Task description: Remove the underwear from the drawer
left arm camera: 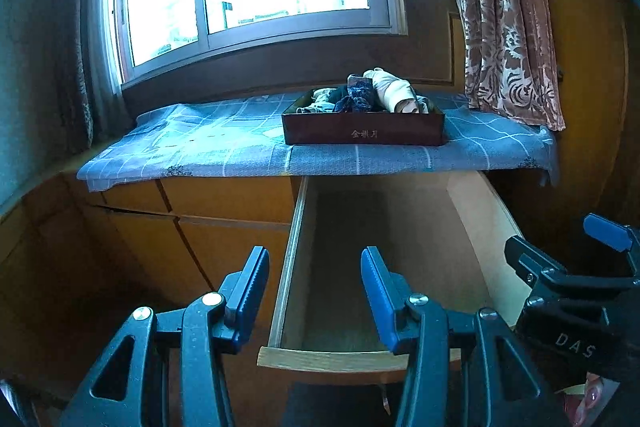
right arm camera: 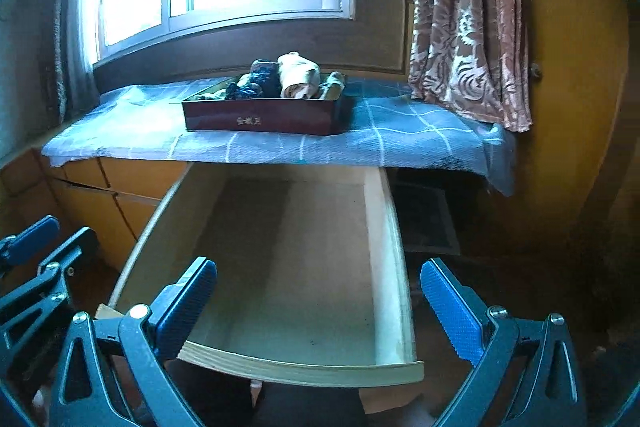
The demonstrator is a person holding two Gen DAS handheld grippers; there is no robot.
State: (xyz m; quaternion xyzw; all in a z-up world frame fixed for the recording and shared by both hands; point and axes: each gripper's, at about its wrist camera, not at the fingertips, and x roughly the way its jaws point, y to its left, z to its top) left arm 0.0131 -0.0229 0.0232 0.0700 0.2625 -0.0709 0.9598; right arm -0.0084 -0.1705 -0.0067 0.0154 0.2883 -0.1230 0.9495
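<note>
drawer [right arm camera: 304,267] is pulled out and seen bare; underwear [right arm camera: 288,77] is piled in box [right arm camera: 264,119] on the desk [right arm camera: 400,139]. both left gripper [left arm camera: 314,291] and right gripper [right arm camera: 318,303] jaws are held apart, nothing gripped. task judged nearly done.

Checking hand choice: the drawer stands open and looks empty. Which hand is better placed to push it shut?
Right, but only narrowly. The right gripper hangs with jaws open and empty, nearer the middle of the drawer front. The left gripper, also open and empty, sits toward the drawer's left corner.
</note>
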